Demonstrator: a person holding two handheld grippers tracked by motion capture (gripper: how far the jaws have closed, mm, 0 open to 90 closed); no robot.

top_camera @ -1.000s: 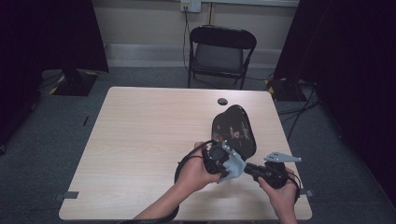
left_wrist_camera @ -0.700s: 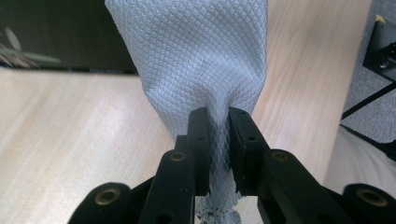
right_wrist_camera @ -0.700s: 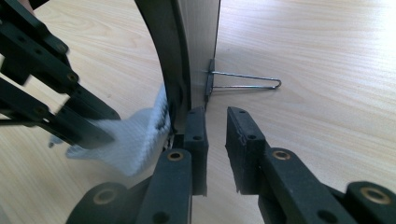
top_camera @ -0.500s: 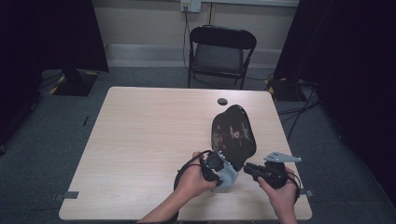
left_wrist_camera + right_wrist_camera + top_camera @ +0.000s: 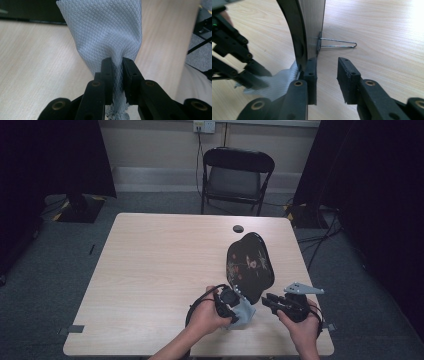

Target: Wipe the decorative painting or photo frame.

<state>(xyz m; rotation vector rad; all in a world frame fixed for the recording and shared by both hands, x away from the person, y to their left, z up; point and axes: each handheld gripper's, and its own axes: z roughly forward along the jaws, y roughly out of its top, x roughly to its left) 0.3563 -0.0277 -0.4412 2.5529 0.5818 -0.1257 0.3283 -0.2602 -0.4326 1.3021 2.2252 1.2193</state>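
Black lacquer with a painted flower pattern faces us on the plate (image 5: 250,265), which stands tilted up on the table (image 5: 150,270) at its near right part. We take the plate as our landmark. Just below its lower edge our left gripper (image 5: 231,306) pinches a pale grey cloth (image 5: 245,312); in the left gripper view the jaws are pressed together on the bunched weave of the cloth (image 5: 105,32), which fans out beyond them. To the plate's lower right sits our right gripper (image 5: 270,302). In the right gripper view its jaws have just been opening: one pad lies against the plate's rim (image 5: 297,37), the other stands clear, so the plate is between them but not clamped. A thin wire stand (image 5: 339,43) shows behind the plate, resting on the wood.

We judge the wiping of the plate to be partly through or about to resume: the cloth is in hand and close to the lower edge, not on the painted face. What remains, as far as we can tell, is steadying the plate again and passing the cloth over it.
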